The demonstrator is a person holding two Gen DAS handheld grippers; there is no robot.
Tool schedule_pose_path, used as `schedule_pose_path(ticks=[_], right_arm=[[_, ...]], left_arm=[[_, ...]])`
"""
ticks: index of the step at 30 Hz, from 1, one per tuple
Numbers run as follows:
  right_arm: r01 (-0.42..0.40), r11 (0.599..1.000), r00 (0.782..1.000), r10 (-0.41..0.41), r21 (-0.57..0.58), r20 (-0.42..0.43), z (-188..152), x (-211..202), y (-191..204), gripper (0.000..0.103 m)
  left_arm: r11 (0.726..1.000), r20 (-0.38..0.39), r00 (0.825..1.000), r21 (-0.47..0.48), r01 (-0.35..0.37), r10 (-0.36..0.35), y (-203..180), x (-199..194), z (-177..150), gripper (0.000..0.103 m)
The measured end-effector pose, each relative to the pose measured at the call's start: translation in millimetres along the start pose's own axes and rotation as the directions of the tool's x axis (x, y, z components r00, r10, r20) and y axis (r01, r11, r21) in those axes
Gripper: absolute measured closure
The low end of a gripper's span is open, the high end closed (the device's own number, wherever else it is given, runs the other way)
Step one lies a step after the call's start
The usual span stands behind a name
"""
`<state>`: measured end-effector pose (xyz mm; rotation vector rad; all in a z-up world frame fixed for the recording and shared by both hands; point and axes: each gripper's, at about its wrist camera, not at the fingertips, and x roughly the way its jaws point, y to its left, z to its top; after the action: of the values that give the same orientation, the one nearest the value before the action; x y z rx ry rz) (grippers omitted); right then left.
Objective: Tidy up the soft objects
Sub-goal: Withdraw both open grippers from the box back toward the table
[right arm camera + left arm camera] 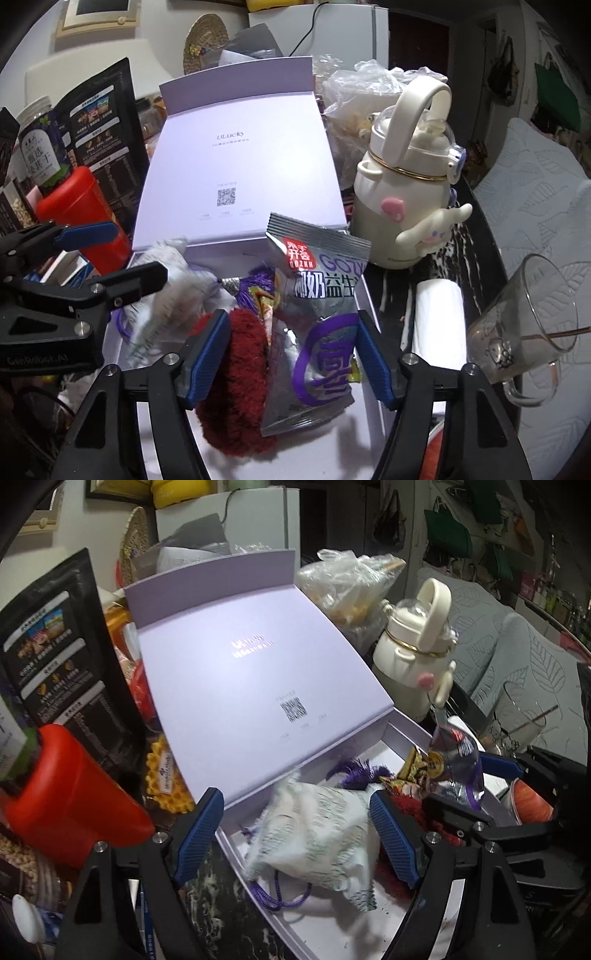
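Though unclamped, snack packet (314, 332) between right gripper (291, 354)

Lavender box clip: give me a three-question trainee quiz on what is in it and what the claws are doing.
1. True or false: the lavender box has its lid raised.
2. Which item lies between the right claw's fingers? A) silver snack packet B) cream bottle C) glass mug
3. What lies beneath the left claw?

Key: 1 true. 2 A; jaws apart, not pressing it. 3 the white drawstring pouch, unheld, inside the box.
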<state>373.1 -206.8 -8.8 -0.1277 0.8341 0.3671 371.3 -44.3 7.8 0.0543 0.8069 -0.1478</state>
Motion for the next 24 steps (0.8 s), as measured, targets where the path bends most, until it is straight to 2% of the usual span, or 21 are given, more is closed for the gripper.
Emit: schedule_pose_path(ticks=[10, 19, 24], right_arm=[[0.035, 0.999, 0.999, -0.035, -0.007, 0.036, 15, -17, 4, 0.034], [0.062, 0.997, 0.991, -0.057, -0.040, 0.117, 29, -61, 22, 0.034], [0.078, 0.996, 0.980, -0.068, -0.048, 0.188, 35, -97, 34, 0.034]], left_arm=[[0.999, 0.056, 0.998, -0.040, -0.004, 0.006, 13, -22, 15, 0.021], [0.999, 0.153, 0.988, -0.037, -0.015, 0.021, 18, -74, 22, 0.021], [0.999, 0.213, 0.977, -0.033, -0.013, 0.020, 18, -111, 24, 0.021]])
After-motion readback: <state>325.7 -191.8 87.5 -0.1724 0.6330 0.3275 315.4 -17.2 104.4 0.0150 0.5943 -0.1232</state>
